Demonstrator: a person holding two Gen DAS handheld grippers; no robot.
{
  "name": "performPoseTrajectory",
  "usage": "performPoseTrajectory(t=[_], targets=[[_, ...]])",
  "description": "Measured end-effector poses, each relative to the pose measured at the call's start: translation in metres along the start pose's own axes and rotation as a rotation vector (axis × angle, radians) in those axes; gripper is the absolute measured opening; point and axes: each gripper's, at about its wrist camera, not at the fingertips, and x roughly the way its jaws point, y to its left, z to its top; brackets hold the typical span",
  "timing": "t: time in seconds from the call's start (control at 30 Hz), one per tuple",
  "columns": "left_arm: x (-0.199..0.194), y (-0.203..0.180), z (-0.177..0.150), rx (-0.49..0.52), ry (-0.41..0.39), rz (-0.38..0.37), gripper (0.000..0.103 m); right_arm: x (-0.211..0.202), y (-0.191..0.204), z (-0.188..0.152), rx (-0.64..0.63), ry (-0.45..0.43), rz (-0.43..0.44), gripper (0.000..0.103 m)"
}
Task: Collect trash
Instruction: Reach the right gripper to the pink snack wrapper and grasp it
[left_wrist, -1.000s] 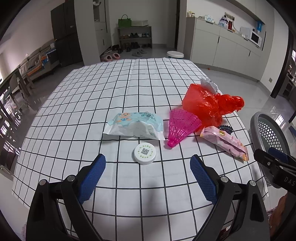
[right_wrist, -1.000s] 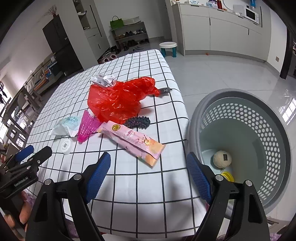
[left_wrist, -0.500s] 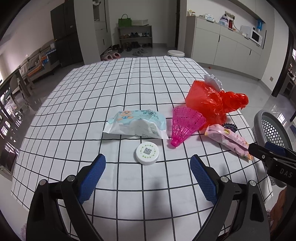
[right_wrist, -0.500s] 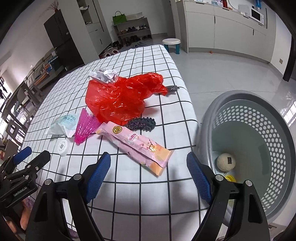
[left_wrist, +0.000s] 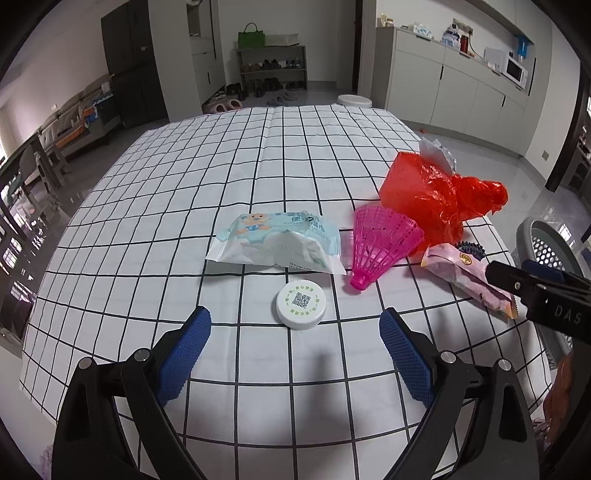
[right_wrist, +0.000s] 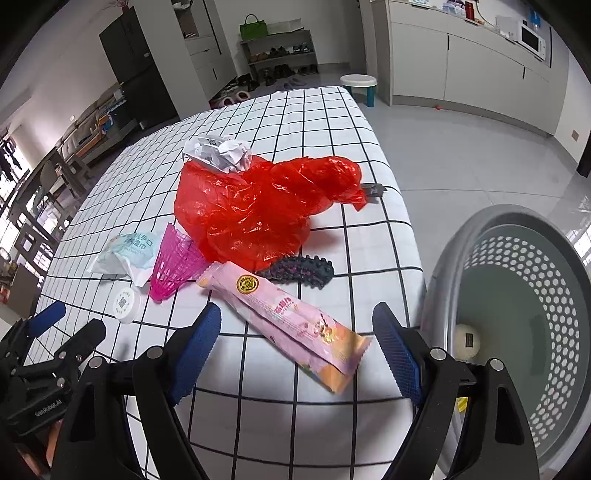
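Trash lies on a checked tablecloth (left_wrist: 184, 177): a white round lid (left_wrist: 301, 304), a blue wet-wipe pack (left_wrist: 275, 242), a pink plastic shuttlecock (left_wrist: 380, 247), a red plastic bag (right_wrist: 258, 210), a pink snack wrapper (right_wrist: 295, 321), a dark spiky piece (right_wrist: 299, 271) and crumpled paper (right_wrist: 218, 151). My left gripper (left_wrist: 295, 350) is open and empty, just short of the lid. My right gripper (right_wrist: 295, 345) is open and empty, with the wrapper's near end between its fingers. A grey basket (right_wrist: 517, 229) stands beside the table's right edge.
The basket holds a white ball (right_wrist: 467, 341) and something yellow. A small dark clip (right_wrist: 373, 190) lies at the table's right edge behind the bag. A white stool (right_wrist: 358, 83) stands past the far end. Cabinets line the right wall.
Both grippers have moved forward over the table. The lid now sits closer to my left gripper, and the wrapper's end now lies between my right gripper's fingers. Both stay open.
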Motion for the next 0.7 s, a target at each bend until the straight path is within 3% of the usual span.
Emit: performPoseTrajectory(t=[0.7], targets=[[0.008,-0.003,0.003,-0.003,0.012,0.0,0.091,0.023,0.007,0.001,-0.036,0.046,0.03,0.08]])
